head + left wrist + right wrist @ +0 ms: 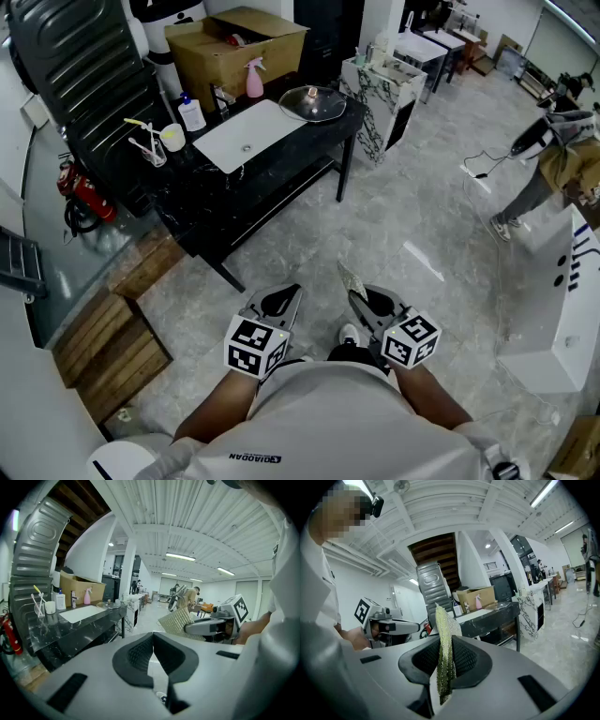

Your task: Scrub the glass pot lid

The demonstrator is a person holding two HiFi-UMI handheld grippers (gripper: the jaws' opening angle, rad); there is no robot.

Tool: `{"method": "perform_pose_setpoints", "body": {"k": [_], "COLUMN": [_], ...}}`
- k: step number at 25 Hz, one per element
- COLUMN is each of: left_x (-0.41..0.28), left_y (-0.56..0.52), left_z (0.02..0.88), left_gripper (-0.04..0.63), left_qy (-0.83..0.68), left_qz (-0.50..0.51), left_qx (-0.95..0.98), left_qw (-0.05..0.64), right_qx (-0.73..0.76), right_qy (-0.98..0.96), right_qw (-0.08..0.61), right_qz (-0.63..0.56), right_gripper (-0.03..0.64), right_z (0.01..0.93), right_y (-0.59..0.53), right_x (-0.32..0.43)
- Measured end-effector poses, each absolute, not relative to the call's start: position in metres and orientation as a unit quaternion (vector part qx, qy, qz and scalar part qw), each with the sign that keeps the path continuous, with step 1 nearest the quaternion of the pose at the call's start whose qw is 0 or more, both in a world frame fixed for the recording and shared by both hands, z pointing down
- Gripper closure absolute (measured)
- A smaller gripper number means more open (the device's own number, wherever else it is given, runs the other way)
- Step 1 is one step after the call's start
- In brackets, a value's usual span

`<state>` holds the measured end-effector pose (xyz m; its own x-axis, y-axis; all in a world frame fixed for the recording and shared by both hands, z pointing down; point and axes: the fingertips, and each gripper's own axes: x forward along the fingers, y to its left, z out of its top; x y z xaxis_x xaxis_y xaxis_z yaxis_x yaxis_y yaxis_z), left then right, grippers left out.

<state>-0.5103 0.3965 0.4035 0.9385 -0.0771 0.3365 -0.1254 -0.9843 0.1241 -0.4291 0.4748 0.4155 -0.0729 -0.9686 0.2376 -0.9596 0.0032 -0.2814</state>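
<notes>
Well apart from the counter, both grippers held low, scouring pad pinched in the right.
Right gripper (443, 653) has its jaws pressed onto a greenish mesh scouring pad (444, 634), which stands upright between them. Left gripper (152, 641) has its jaws pressed together with nothing between them. The glass pot lid (312, 103) lies across the floor on the right end of the black marble counter (281, 159), beside the white sink basin (246, 134) and near a pink spray bottle (254, 79).

scouring pad (443, 648) green-gold | counter (291, 152) black marbled | sink (246, 133) white | spray bottle (254, 80) pink
</notes>
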Motion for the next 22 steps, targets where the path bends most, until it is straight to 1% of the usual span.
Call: {"method": "perform_pose_setpoints", "body": {"k": [16,18,22], "left_x": [-0.506,-0.506,-0.506], "left_y": [0.382,0.381,0.384], "left_z": [0.398,0.402,0.42], "left_gripper": [0.58,0.58,0.58], "left_qy": [-0.052,-0.048,-0.033], "left_qz": [0.154,0.159,0.176], "left_qx": [0.984,0.982,0.975], "left_qw": [0.076,0.085,0.134], "right_qx": [-0.684,-0.684,-0.687], "right_qy": [0.708,0.708,0.704], "right_qw": [0.001,-0.003,-0.001], "right_qz": [-0.176,-0.175,-0.181], "right_gripper": [0.532,0.532,0.532], "right_z": [0.413,0.412,0.415], "right_y": [0.465,0.461,0.458], "right_x": [-0.429,-0.43,-0.43]}}
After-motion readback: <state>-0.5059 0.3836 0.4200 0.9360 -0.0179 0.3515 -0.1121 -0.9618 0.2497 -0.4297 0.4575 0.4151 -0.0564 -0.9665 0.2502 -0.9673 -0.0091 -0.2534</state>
